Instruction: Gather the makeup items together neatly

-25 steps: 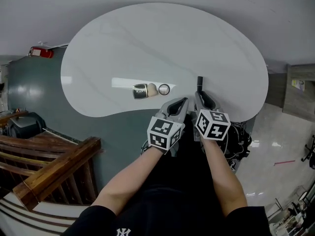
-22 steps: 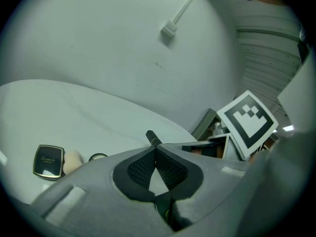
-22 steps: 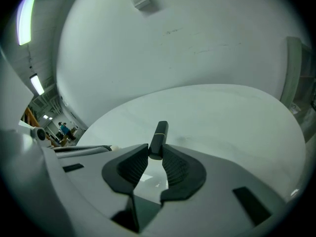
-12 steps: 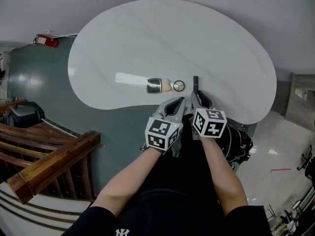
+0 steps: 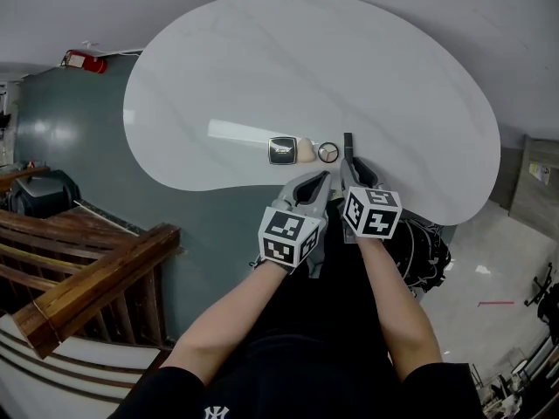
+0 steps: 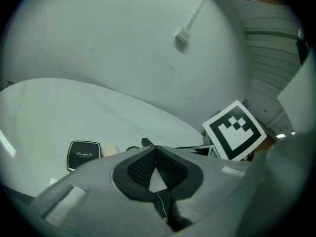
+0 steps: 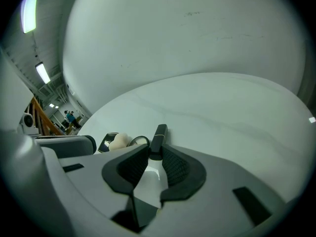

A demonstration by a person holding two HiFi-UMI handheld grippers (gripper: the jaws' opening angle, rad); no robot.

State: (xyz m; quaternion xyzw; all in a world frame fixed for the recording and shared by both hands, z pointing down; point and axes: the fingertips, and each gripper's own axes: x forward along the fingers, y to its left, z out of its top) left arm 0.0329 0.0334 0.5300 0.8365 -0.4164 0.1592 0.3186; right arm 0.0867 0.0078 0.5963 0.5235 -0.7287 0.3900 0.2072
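A white kidney-shaped table (image 5: 288,68) carries a row of makeup near its front edge: a black square compact (image 5: 280,150), a beige sponge (image 5: 305,151) and a small round case (image 5: 327,153). Just right of them lies a slim black tube (image 5: 348,141). My right gripper (image 5: 350,162) is shut on the tube's near end; in the right gripper view the black tube (image 7: 158,135) sits between the pads of the right gripper (image 7: 155,151). My left gripper (image 5: 324,178) hovers at the table's front edge, shut and empty. In the left gripper view the left gripper (image 6: 155,148) points toward the compact (image 6: 83,154) and sponge (image 6: 110,150).
A wooden stair railing (image 5: 87,286) runs along the lower left over dark green flooring. A red object (image 5: 87,61) lies on the floor at far left. A black bag (image 5: 424,251) sits under the table's front right edge.
The black tube, held by my right gripper, has come left and now lies close beside the round case. The left gripper stayed shut beside it.
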